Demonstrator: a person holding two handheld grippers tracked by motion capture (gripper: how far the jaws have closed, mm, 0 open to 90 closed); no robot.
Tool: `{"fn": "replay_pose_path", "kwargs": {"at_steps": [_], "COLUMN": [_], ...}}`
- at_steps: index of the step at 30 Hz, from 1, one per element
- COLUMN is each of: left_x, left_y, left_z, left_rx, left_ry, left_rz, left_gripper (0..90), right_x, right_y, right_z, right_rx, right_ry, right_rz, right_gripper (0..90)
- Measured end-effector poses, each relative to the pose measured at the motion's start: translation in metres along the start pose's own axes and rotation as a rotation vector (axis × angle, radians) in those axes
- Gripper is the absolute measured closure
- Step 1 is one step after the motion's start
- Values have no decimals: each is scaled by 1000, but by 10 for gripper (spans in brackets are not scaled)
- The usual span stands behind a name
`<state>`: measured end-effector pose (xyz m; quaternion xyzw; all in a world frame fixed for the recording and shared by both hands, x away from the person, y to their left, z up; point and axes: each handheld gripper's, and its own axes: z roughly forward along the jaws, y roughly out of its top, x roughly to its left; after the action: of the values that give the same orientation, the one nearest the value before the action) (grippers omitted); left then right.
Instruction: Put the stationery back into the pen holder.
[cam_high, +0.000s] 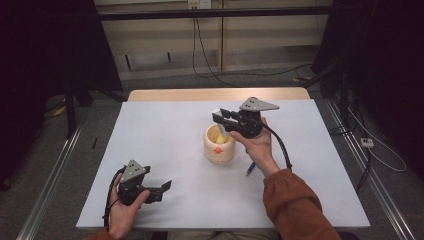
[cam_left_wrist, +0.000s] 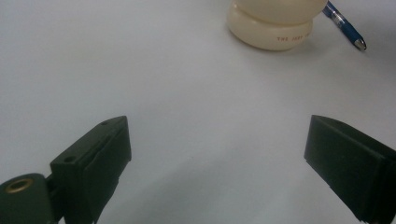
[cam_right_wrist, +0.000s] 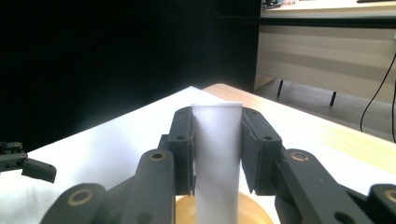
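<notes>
The left hand (cam_high: 122, 207) rests low at the near left, holding the black two-jaw left gripper (cam_high: 164, 189) level with its jaws spread wide and nothing between them. The right forearm, in a rust-orange sleeve (cam_high: 295, 205), reaches forward; the right hand (cam_high: 256, 145) holds the black right gripper (cam_high: 219, 120) raised, pointing left, its pads (cam_right_wrist: 183, 140) pressed on a white upright tube (cam_right_wrist: 217, 154).

The high view looks forward and down over the whole counter (cam_high: 165, 150) from the person's side. The left tool's camera sits low near the surface, facing the cream jar (cam_left_wrist: 273, 23) at 1 o'clock, a jar the high view shares. The right tool's camera rides close above that jar, looking level across the counter toward the room's far wall.
</notes>
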<state>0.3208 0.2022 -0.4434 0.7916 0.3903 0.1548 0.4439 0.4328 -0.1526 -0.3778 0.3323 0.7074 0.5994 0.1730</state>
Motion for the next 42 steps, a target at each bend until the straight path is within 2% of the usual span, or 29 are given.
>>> {"fn": "replay_pose_path", "kwargs": {"at_steps": [5,14,26,28,33,37,42], "left_x": [0,0,1,0,0,0,0], "left_y": [0,0,0,0,0,0,0], "left_z": [1,1,1,1,1,1,1], "left_rx": [3,3,2,3,6,8,8], "left_ry": [-1,-3,-5,-4,-3,-4,-5], "left_rz": [1,0,1,2,0,2,2], "left_gripper": [73,73,73,73,73,73,73], "right_x": [-5,-3,-6,-6,-7,-9,-13], "right_y": [-10,-19,-27,-27,-25,-22,-19], "right_z": [0,6,9,8,5,1,-6], "right_rx": [17,24,38,38,50,66,127], "right_ry": [-13,-2,-11,-6,-8,-30,-76], "right_rz": [26,27,36,55,68,56,55], "right_gripper": [680,679,669,578,422,317,204]}}
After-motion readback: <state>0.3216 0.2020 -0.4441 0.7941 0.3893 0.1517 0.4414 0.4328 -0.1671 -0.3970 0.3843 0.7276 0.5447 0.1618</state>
